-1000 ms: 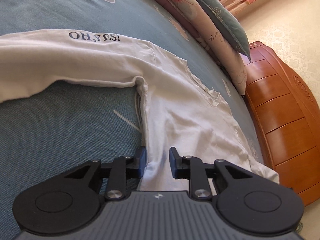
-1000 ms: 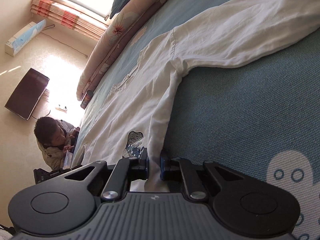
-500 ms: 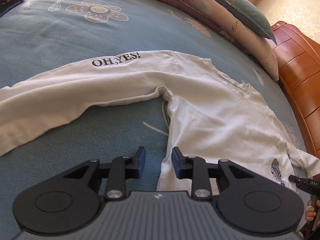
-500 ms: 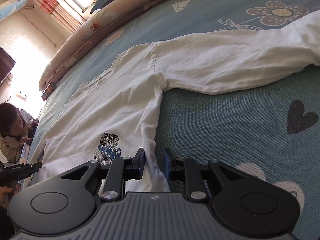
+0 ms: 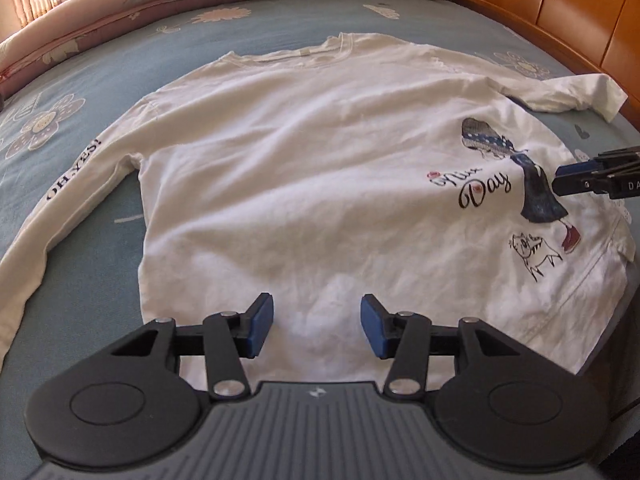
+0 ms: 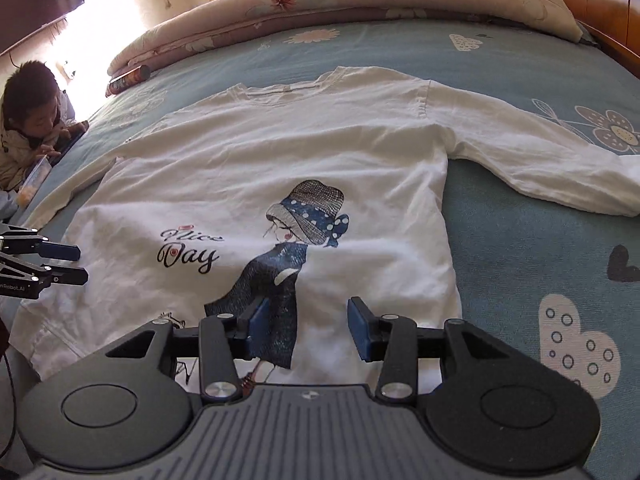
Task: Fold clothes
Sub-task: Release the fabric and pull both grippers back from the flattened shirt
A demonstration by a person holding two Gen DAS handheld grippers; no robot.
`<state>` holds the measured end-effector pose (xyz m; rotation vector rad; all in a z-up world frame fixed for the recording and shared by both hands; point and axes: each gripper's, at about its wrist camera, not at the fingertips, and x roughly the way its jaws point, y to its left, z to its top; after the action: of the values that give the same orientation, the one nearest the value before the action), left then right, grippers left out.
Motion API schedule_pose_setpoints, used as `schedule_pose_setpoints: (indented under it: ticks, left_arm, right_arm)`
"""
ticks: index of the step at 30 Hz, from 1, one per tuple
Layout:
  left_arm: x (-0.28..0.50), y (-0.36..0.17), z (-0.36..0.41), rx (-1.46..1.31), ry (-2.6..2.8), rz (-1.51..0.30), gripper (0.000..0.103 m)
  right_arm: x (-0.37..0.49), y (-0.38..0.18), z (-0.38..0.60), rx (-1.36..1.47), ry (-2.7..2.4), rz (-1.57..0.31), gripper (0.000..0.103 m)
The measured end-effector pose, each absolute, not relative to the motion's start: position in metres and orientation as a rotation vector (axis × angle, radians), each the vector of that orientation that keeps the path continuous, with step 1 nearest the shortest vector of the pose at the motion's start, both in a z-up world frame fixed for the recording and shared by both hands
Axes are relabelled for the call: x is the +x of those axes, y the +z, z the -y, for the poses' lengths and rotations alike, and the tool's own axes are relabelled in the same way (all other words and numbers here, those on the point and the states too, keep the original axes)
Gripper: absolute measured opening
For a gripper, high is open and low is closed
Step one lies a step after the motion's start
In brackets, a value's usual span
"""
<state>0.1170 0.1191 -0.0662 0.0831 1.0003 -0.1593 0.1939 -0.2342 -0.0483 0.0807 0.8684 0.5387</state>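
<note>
A white long-sleeved shirt (image 5: 320, 184) lies flat and print side up on the blue bedspread (image 5: 92, 288), both sleeves spread outward. Its front shows a girl in a hat and the words "Nice Day" (image 6: 188, 254); the left sleeve reads "OH,YES!" (image 5: 74, 174). My left gripper (image 5: 317, 322) is open over the hem, left of centre, nothing between its pads. My right gripper (image 6: 309, 328) is open over the printed figure near the hem. Each gripper shows in the other's view: the right gripper (image 5: 560, 179) at the right edge, the left gripper (image 6: 80, 264) at the left edge.
Pillows and a rolled quilt (image 6: 320, 4) line the far side of the bed. A wooden bed frame (image 5: 560, 4) runs along the right. A person (image 6: 28, 120) leans on the bed's left edge, and a cylindrical can (image 6: 128, 80) lies near the quilt.
Both grippers have left the shirt's side edges, opened wider and swung round to face it from the hem. The shirt now lies spread flat.
</note>
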Motion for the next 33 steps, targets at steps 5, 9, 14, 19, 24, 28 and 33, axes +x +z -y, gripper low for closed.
schedule_pose_setpoints:
  ticks: [5,9,14,19,24,28,33]
  left_arm:
    - [0.079,-0.067,-0.131,0.044,-0.103,-1.001,0.057]
    - [0.069,-0.057,-0.137,0.029,-0.022,-1.022,0.057]
    - [0.069,-0.044,-0.1,0.045,-0.143,-0.938,0.059]
    - [0.087,-0.047,-0.054,0.087,-0.227,-0.881,0.061]
    - [0.112,-0.072,-0.039,0.013,-0.163,-0.956,0.075]
    - [0.12,-0.076,-0.028,0.01,-0.121,-0.974,0.085]
    - [0.127,-0.077,-0.028,-0.066,-0.087,-0.993,0.097]
  right_arm:
    - [0.17,-0.051,0.244,0.07,0.501,-0.874,0.051]
    - [0.151,-0.053,0.252,0.062,0.47,-0.879,0.055]
    - [0.141,-0.05,0.224,0.02,0.532,-0.849,0.06]
    - [0.143,-0.059,0.188,-0.066,0.567,-0.845,0.06]
    - [0.148,-0.077,0.195,0.012,0.553,-0.871,0.064]
    - [0.146,-0.08,0.207,0.102,0.556,-0.857,0.065]
    - [0.141,-0.084,0.21,0.174,0.618,-0.831,0.09]
